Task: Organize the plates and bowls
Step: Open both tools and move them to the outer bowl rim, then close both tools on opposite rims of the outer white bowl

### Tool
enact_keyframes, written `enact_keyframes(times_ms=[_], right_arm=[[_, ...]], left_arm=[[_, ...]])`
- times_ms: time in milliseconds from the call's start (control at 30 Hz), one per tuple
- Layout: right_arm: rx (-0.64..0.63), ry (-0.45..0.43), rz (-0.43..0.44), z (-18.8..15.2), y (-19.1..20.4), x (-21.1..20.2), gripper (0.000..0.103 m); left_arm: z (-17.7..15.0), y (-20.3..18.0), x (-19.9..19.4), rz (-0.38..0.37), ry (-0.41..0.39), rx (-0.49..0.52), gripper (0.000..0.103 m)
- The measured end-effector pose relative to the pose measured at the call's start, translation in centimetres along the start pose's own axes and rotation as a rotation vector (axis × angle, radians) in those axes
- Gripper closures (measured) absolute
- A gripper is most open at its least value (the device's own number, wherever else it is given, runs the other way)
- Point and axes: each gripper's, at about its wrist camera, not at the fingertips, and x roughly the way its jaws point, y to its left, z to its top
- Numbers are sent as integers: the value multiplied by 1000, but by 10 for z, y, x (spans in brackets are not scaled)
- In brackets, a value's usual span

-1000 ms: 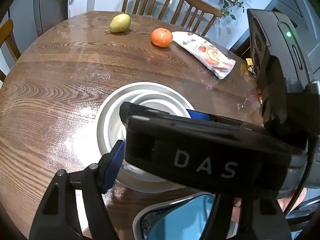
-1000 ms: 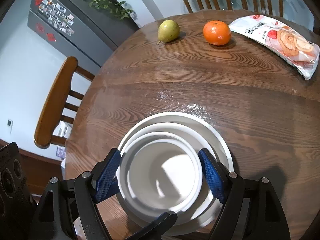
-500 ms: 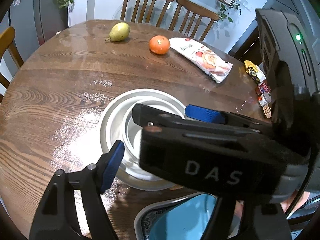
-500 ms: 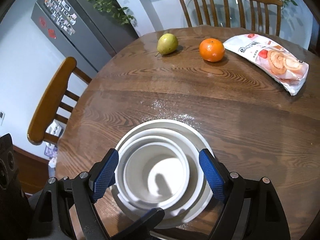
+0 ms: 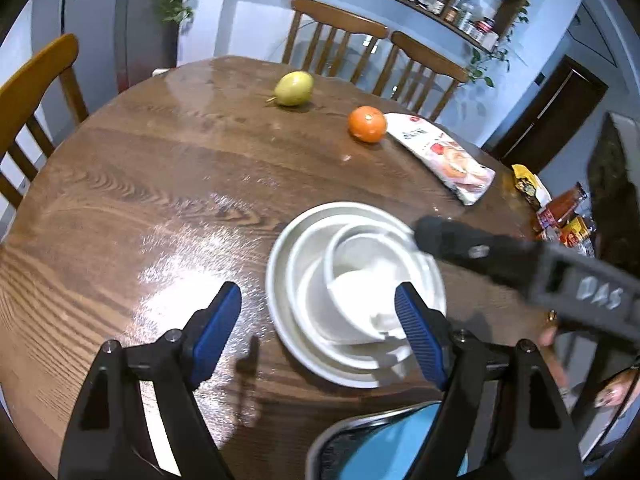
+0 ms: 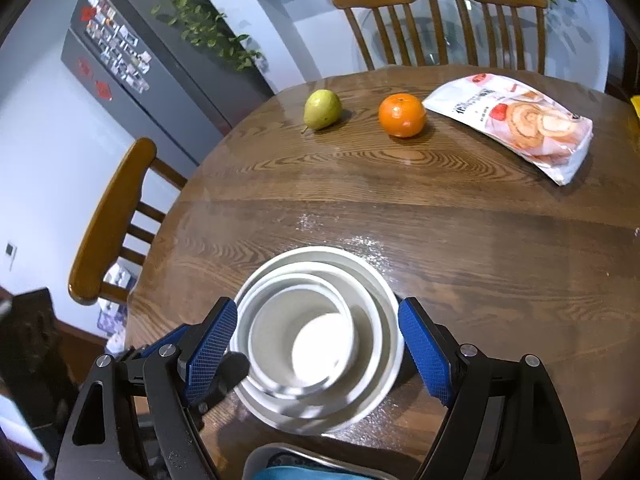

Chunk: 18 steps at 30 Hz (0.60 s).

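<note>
A stack of white bowls (image 5: 356,292) (image 6: 316,336), a small one nested in two wider ones, sits on the round wooden table (image 5: 160,184). My left gripper (image 5: 318,332) hovers near the stack's front left with its jaws opening; its right pad overlaps the stack's rim and nothing is gripped. My right gripper (image 6: 318,346) is open above the stack, its blue pads (image 6: 424,348) on either side without pressing. The right gripper's black body (image 5: 520,264) crosses the left wrist view. A blue plate with a patterned rim (image 5: 384,444) (image 6: 296,464) lies at the near edge.
At the far side lie a pear (image 6: 322,109), an orange (image 6: 401,115) and a snack bag (image 6: 516,124). Small snack packets (image 5: 560,216) sit at the right edge. Wooden chairs (image 6: 400,20) ring the table, one (image 6: 108,220) at the left. A person's hand (image 5: 608,392) shows low right.
Both grippers have drawn back and up from the stack, which looks smaller. The right gripper's body no longer covers the left view. The left jaws have widened.
</note>
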Motion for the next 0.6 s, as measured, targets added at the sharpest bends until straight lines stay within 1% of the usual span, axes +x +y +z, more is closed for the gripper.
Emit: enact_keyframes(times_ms=[33,67,133,167,267,367,433,533,600], right_arm=[[4,0,-3,-1,-2,-1,19],[8,-2,-6,-1,-4,-1,19],[21,-6,-9,-1,-6,-1,19],[28,-8,-8,-1,-8,-1,18],[38,-4,-11,-5,-11,1,18],[41,-18,-8,-8,-13,0,18],[48,-33,14,-11,-16,-2,18],[43,-31,30,-15,-18,-1,18],[25,-39,24,-18,-19,-1,18]], left_arm=[[-1,4,0,-5,0,-13,25],[-3,8,0,-20,-13,-35,25],[-3,11,-2,-40,-37,-49,25],[-5,11,-3,-51,-54,-49,25],[-8,10,-4,-88,-71,-37,24],[-11,14,-3,-134,-75,-45,21],[-14,17,0,-159,-76,-50,19],[-17,22,3,-171,-72,-54,18],[-17,28,5,-186,-81,-78,14]])
